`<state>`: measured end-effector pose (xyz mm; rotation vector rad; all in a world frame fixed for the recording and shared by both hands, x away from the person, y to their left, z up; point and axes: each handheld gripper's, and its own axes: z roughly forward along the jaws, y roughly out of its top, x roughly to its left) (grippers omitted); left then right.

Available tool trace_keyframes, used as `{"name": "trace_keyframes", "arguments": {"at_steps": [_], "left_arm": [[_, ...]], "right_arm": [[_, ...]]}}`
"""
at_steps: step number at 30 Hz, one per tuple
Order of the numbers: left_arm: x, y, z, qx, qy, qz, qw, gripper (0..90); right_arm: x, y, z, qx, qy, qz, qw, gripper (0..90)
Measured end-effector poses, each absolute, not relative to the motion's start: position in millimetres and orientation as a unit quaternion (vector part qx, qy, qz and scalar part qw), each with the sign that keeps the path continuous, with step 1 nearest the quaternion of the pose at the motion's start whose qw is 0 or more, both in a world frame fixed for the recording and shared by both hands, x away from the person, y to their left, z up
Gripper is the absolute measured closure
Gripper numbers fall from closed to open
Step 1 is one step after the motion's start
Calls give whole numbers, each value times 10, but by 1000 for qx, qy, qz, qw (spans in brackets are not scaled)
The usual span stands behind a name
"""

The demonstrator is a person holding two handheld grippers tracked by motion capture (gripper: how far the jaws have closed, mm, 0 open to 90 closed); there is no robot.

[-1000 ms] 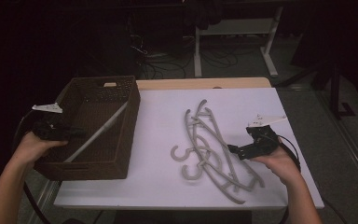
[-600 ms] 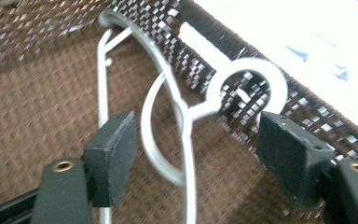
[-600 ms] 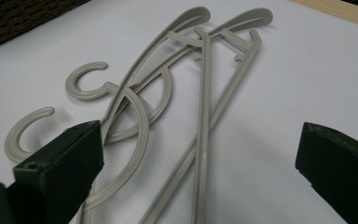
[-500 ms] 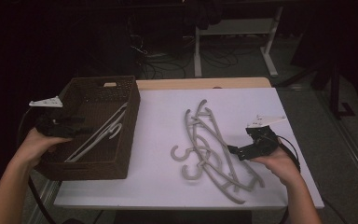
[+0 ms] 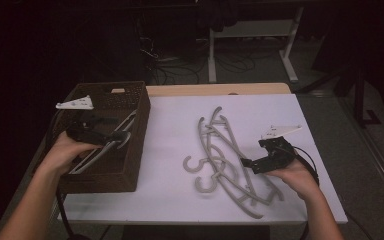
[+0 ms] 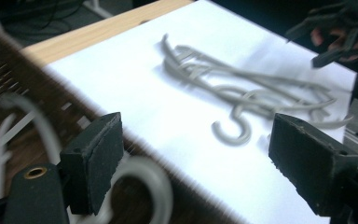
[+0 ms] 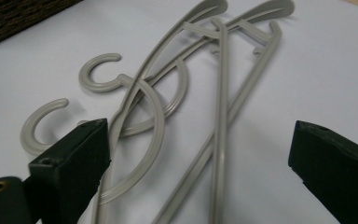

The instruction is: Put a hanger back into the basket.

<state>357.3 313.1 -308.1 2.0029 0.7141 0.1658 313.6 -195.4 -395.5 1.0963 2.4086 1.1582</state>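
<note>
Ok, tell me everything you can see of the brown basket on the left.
The basket is a dark brown rectangular box with an open top and woven-looking, perforated walls; a handle slot shows in its far wall. It sits upright at the table's left edge, partly on the white sheet. A pale grey hanger lies slanted inside, its hook near the right wall. The left gripper hovers open over the hook; contact is unclear.

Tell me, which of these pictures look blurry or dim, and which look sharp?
High view: dim, the room behind nearly black, the white table the one bright area. Left gripper view: the grey hangers and the basket rim are soft and smeared, while the left claw pads look crisper. Right gripper view: hangers fairly sharp, evenly lit, with soft shadows on the table.
</note>
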Motion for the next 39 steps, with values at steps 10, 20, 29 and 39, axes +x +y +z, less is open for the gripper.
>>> {"name": "trace_keyframes", "arguments": {"at_steps": [10,20,29,39], "left_arm": [[3530,2434,-3080,824,245,48,508,181],[3436,1891,-3269,834,219,27,506,182],[3369,1620,-3540,844,210,1,493,182],[3351,1560,-3711,852,215,-12,477,183]], "right_arm": [[3109,-1871,-4042,369,840,387,93,296],[3131,-1943,-4257,398,850,335,89,565],[3322,-1968,-4456,410,859,296,82,690],[3456,-1948,-4481,369,878,293,82,800]]}}
